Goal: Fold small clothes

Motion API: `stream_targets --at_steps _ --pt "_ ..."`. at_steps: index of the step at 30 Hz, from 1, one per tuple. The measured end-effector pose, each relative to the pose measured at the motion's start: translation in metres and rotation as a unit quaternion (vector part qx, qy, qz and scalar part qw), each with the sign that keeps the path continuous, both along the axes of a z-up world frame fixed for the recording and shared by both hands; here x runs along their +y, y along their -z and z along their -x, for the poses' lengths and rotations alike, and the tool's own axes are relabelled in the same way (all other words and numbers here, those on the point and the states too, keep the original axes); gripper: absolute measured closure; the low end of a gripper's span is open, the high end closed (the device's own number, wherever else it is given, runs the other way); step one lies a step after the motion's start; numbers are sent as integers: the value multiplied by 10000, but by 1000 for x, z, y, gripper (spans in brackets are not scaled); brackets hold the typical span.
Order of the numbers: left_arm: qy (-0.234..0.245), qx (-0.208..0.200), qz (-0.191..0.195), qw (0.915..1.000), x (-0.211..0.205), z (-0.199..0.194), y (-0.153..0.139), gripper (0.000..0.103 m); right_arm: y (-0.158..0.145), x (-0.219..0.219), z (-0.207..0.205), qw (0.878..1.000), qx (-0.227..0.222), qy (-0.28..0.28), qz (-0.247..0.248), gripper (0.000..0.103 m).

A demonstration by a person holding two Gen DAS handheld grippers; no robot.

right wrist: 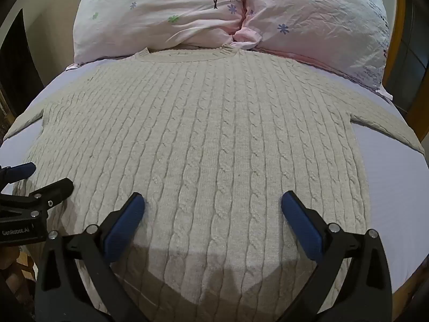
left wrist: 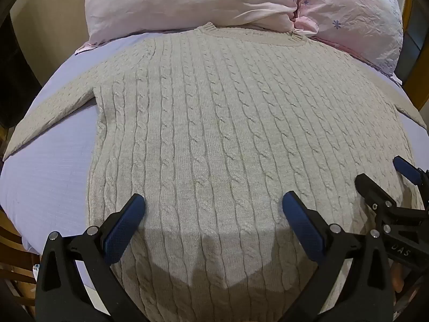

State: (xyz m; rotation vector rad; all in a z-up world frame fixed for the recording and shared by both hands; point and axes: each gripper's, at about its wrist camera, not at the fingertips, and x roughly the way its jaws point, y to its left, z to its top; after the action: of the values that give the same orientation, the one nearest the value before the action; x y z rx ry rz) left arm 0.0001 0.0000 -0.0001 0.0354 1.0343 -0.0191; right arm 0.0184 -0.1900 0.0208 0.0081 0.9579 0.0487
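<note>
A beige cable-knit sweater [left wrist: 214,123] lies flat on a lavender bed sheet [left wrist: 45,177], collar at the far end against the pillows, sleeves spread to both sides. It also fills the right wrist view [right wrist: 209,139]. My left gripper [left wrist: 213,209] is open and empty, hovering above the sweater's lower part. My right gripper [right wrist: 213,209] is open and empty, also above the lower part. The right gripper shows at the right edge of the left wrist view [left wrist: 386,179]. The left gripper shows at the left edge of the right wrist view [right wrist: 43,179].
Two pink flowered pillows [left wrist: 193,0] [left wrist: 354,18] lie at the head of the bed, touching the collar. They also show in the right wrist view [right wrist: 161,13]. Wooden bed frame [left wrist: 414,61] at the right. Dark furniture [left wrist: 16,75] at the left.
</note>
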Motion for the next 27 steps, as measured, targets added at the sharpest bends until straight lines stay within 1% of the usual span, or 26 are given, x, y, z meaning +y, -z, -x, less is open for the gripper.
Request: stream_targets --at_steps 27 --pt "0 -8 3 10000 0 0 0 1 2 -3 0 10000 40 -3 7 2"
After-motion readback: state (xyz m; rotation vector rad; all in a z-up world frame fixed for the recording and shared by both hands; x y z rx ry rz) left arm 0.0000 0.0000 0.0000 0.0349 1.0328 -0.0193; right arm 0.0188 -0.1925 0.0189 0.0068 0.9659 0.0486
